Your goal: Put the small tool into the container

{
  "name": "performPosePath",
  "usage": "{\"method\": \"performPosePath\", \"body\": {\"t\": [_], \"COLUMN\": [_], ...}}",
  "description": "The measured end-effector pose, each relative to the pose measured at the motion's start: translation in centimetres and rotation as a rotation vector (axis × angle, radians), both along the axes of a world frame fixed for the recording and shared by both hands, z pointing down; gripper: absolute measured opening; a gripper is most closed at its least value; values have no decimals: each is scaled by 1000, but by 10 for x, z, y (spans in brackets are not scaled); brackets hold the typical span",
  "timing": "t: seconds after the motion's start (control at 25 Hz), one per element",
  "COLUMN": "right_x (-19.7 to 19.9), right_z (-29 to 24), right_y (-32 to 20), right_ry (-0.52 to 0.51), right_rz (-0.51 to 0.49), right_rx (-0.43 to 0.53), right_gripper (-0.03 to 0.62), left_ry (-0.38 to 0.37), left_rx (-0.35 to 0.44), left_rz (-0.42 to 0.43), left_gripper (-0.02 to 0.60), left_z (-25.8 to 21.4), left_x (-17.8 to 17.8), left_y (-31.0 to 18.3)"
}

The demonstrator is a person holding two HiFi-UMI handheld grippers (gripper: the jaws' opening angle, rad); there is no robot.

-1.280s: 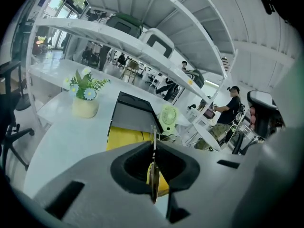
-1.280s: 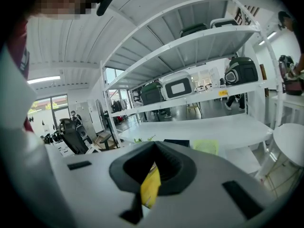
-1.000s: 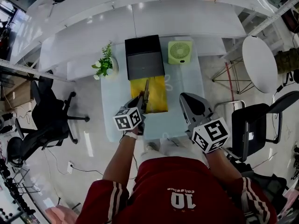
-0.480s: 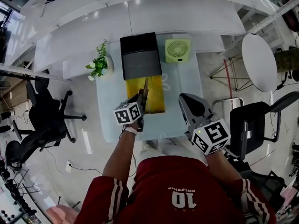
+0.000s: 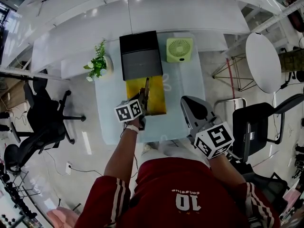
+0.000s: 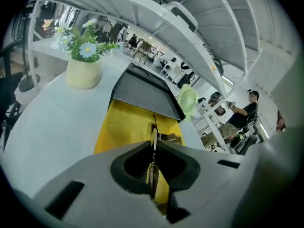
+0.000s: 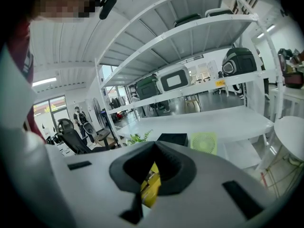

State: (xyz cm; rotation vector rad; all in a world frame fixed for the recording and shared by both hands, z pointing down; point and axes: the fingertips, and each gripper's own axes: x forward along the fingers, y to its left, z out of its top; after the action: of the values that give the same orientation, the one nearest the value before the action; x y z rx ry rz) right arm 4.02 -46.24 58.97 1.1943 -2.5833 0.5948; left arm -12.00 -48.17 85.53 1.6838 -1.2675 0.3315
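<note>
- At the far left corner of your pale glass-topped table point(image 5: 107, 118) stands a white pot of green leaves and small white flowers point(image 5: 98, 64).
- A lime-green square desk fan point(image 5: 179, 50) sits at the table's far right.
- To your left, well apart from the table, is a black wheeled office chair point(image 5: 45, 120).
- To your right are a white round side table point(image 5: 264, 63) and, nearer you, a black-backed chair point(image 5: 259, 129).
- White metal shelving point(image 5: 190, 13) runs behind the table.
</note>
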Motion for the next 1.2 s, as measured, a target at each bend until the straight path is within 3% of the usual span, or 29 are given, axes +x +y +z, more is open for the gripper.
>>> {"method": "performPosePath", "body": {"t": [0.2, 0.44, 0.76, 1.2], "right_x": [-6, -10, -10, -11], "right_z": [5, 5, 8, 6], "right_y": [7, 10, 11, 18], "right_ry": [-5, -7, -10, -9], "right_rz": [-15, -29, -28, -25], "right_rx": [-19, -22, -31, -26], "right_gripper": [6, 6, 6, 6], "left_ry": [-46, -170, -200, -212], "left_rx": [-19, -23, -11, 1], "left_rz": [-9, 29, 45, 35], "left_gripper": [37, 66, 106, 106], "left_z": [6, 10, 5, -5], "left_x": [-9, -20, -26, -38], "left_y": [2, 3, 3, 13]}}
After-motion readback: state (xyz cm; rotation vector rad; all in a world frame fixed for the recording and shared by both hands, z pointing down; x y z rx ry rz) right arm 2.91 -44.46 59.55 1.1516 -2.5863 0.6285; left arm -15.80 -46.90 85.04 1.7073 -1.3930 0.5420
